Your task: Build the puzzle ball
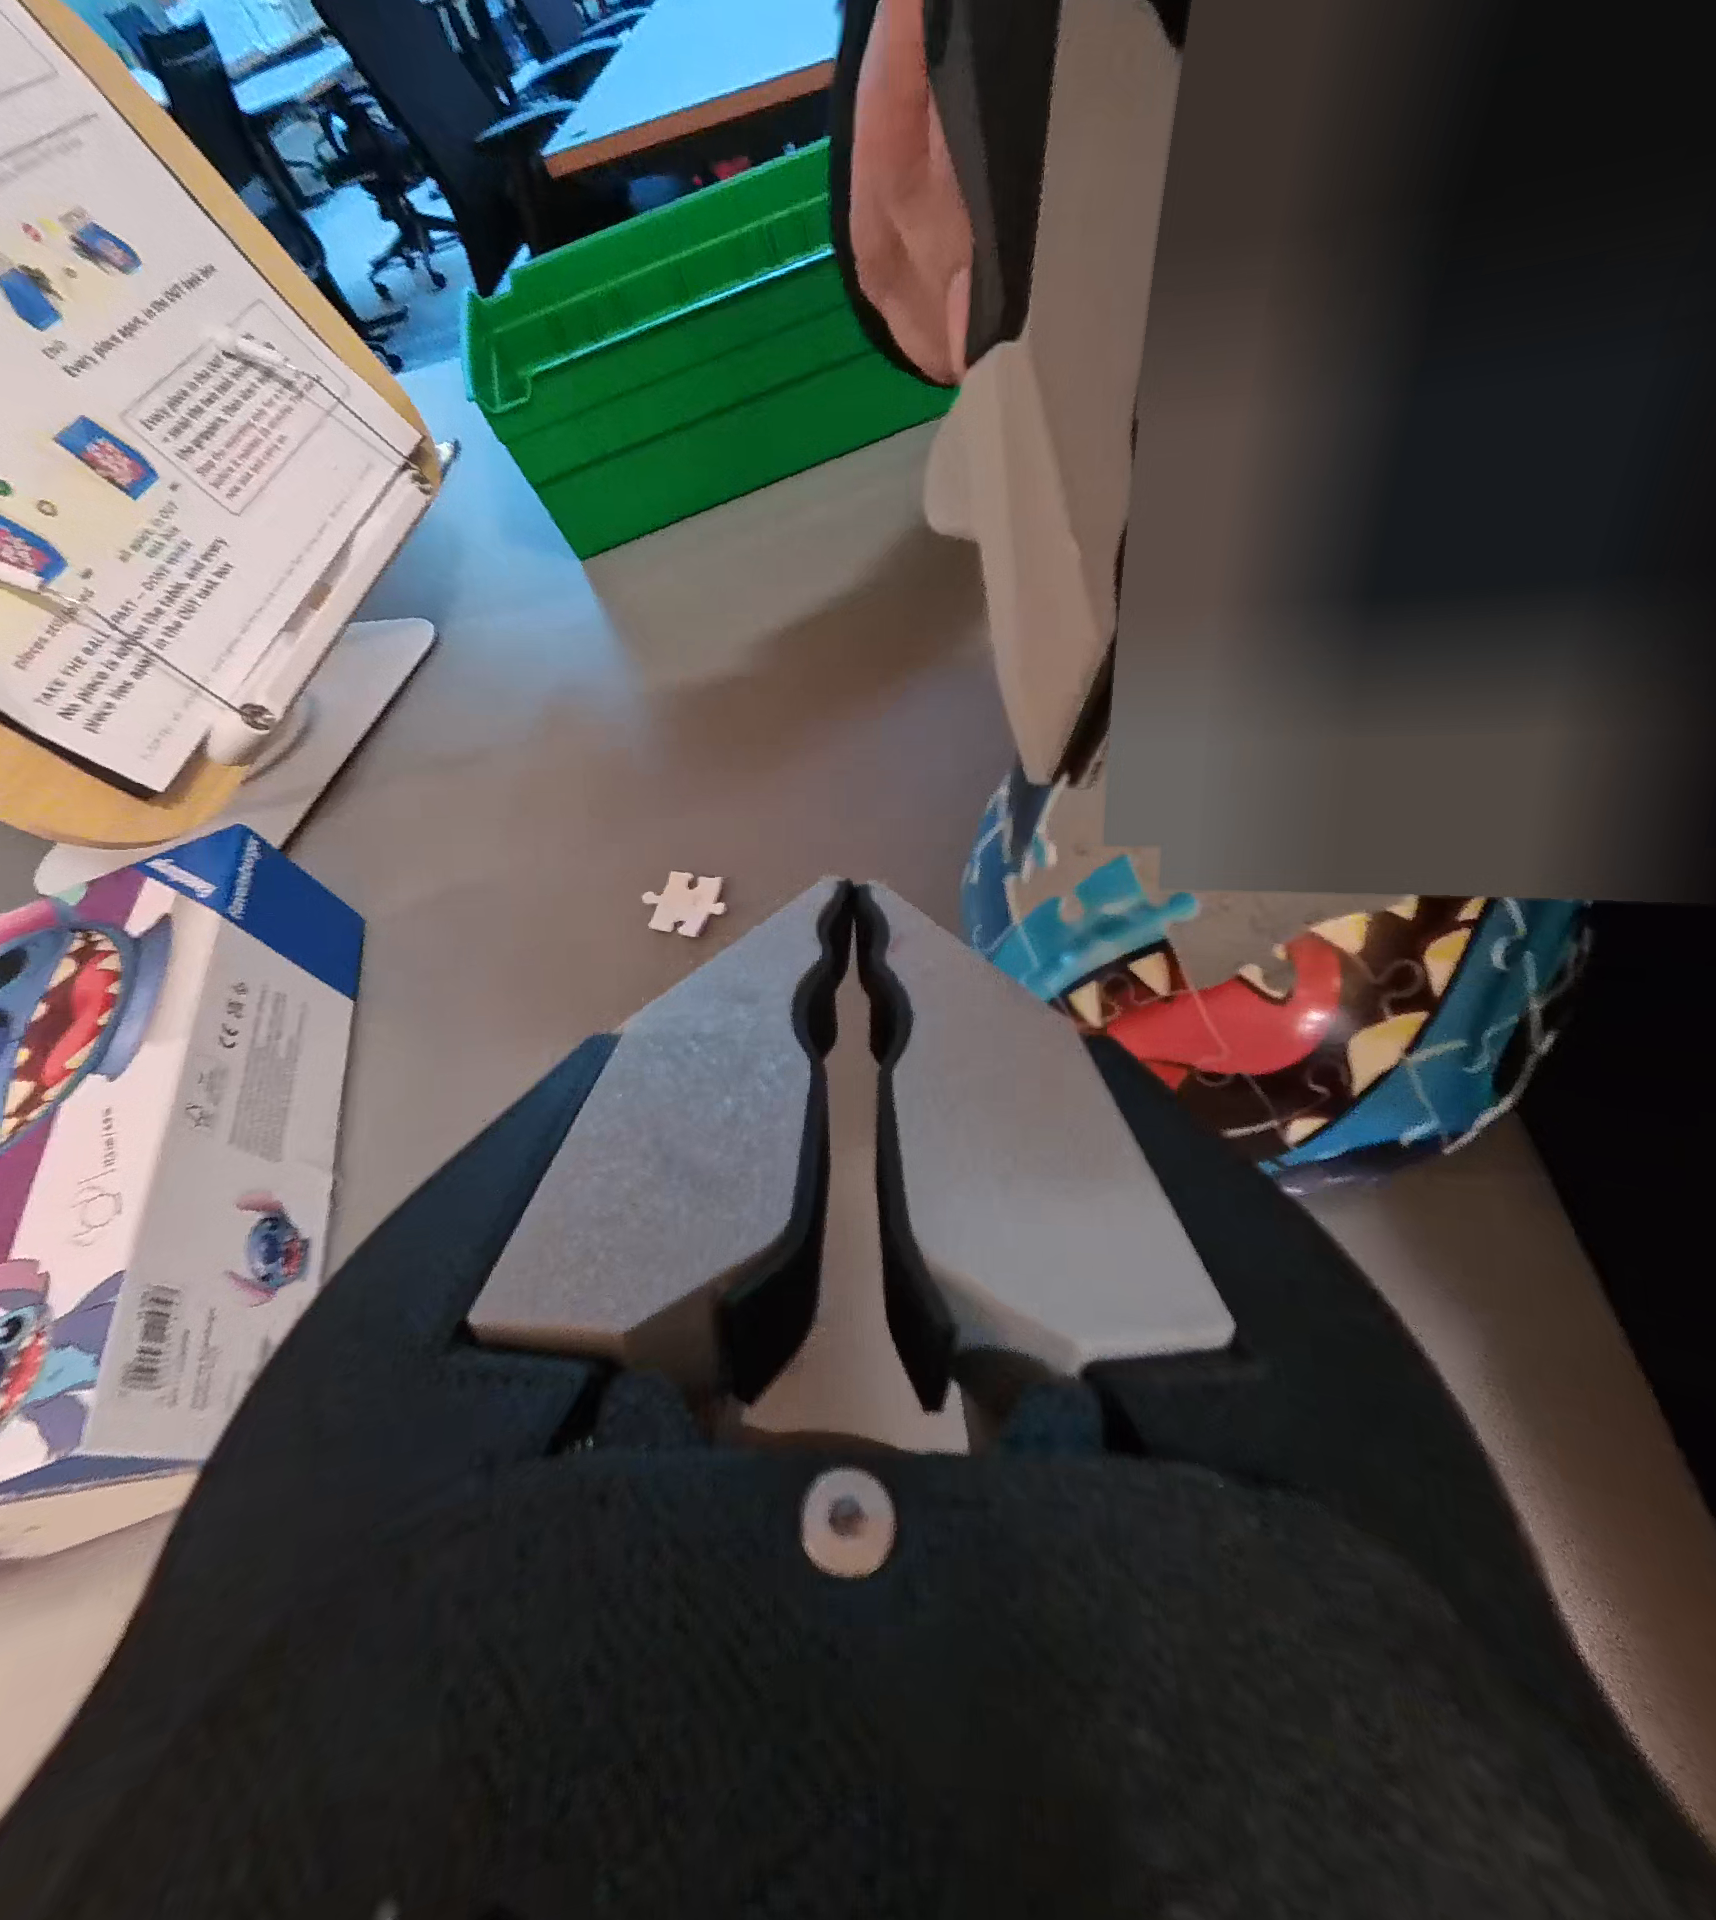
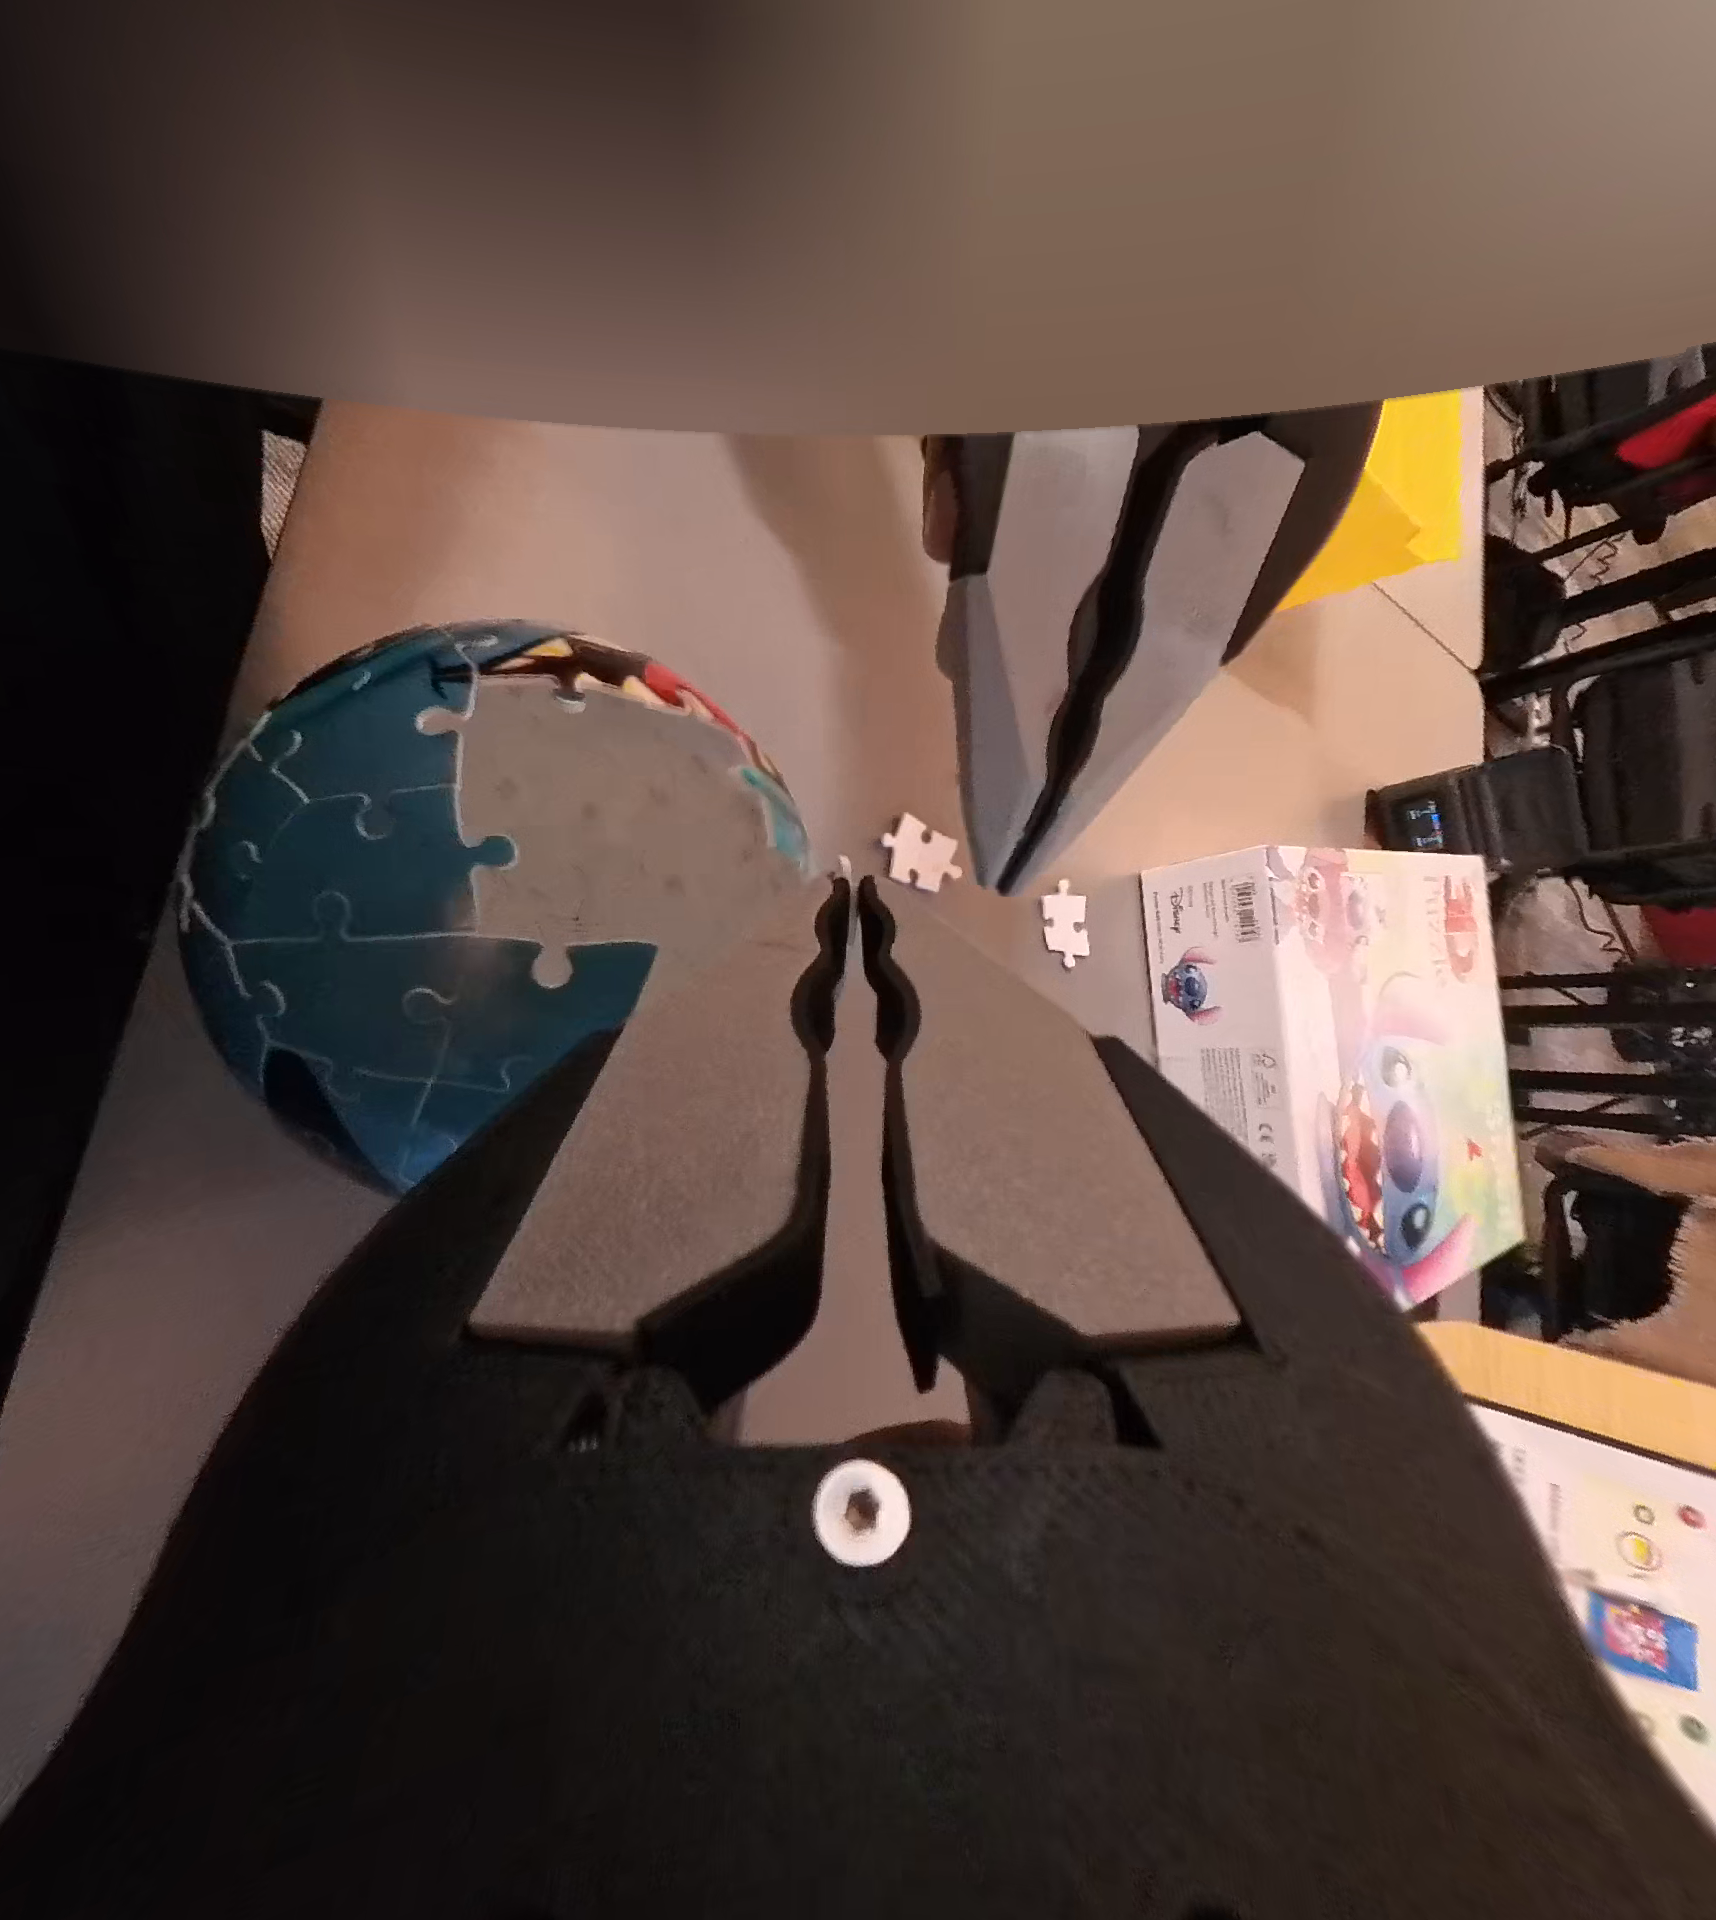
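Note:
The partly built puzzle ball (image 2: 345,914), blue with a toothy red mouth, lies on the grey table with a large open gap showing its grey inside. It also shows in the left wrist view (image 1: 1280,1039). My right gripper (image 2: 854,891) is shut on a thin pale puzzle piece seen edge-on, right at the rim of the gap; in the left wrist view its tips (image 1: 1062,774) are at the ball's top. My left gripper (image 1: 854,894) is shut and empty, low over the table beside a loose white piece (image 1: 685,902). Two loose pieces (image 2: 921,850) (image 2: 1064,923) lie by its tips (image 2: 999,883).
The puzzle box (image 1: 106,1143) (image 2: 1332,1039) lies beside the loose pieces. An instruction sheet on a wooden stand (image 1: 106,416) (image 2: 1664,1610) stands behind it. A green bin (image 1: 688,384) and a yellow bin (image 2: 1405,499) sit at the table's edges. Chairs stand beyond.

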The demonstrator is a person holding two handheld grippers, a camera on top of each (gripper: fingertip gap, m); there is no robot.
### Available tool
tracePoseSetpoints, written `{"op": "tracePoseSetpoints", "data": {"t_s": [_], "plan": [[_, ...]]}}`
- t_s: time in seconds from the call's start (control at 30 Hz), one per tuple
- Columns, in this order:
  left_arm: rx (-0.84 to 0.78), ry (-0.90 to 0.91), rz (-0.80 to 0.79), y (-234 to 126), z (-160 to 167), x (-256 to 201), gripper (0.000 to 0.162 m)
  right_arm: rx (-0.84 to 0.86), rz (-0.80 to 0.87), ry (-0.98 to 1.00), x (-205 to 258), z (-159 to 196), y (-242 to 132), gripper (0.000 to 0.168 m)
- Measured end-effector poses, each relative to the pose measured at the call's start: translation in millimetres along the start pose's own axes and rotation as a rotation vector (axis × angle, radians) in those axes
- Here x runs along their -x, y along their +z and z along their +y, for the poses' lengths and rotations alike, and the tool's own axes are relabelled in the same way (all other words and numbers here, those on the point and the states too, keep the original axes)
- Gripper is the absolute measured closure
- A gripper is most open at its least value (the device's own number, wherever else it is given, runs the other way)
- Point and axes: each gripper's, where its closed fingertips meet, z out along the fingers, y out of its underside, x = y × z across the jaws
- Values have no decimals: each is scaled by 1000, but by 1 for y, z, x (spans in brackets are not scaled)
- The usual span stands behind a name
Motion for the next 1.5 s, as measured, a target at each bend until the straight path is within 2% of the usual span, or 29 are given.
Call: {"op": "tracePoseSetpoints", "data": {"t_s": [0.03,0.17,0.33,0.37,0.43,0.47,0.7,0.77,0.83,0.93,1.1,1.2,1.3,1.5], "plan": [[5,-8,9,1,1,-2,162,3,2,-13,1,0,1,168],[-9,-15,35,3,-1,-7,160,-9,7,-13,-3,2,2,168],[-60,52,58,2,-13,-19,142,-104,-14,78,-16,-3,-8,168],[-69,77,57,2,-15,-22,145,-120,-12,86,-17,-3,-10,168],[-74,127,5,4,-18,-19,161,-142,-3,92,-17,-3,-10,168],[-67,153,-20,5,-18,-18,162,-146,10,94,-18,-2,-9,168],[-95,338,-134,6,-22,-15,162,-249,-43,213,-14,-1,-14,165],[-113,443,-189,3,-23,-14,162,-272,-63,293,-18,7,-20,154],[-115,528,-257,0,-24,-9,162,-323,-105,404,-24,15,-29,157],[-129,613,-272,-1,-25,-14,162,-371,-215,549,-23,23,-31,155],[-114,614,-277,1,-20,-13,162,-386,-284,591,-17,28,-21,154],[-120,603,-288,1,-20,-11,162,-415,-296,605,-18,26,-19,166],[-135,598,-292,0,-23,-12,162,-418,-327,621,-16,26,-16,157],[-163,590,-314,-2,-26,-10,162,-473,-372,647,-15,21,-21,165]]}}
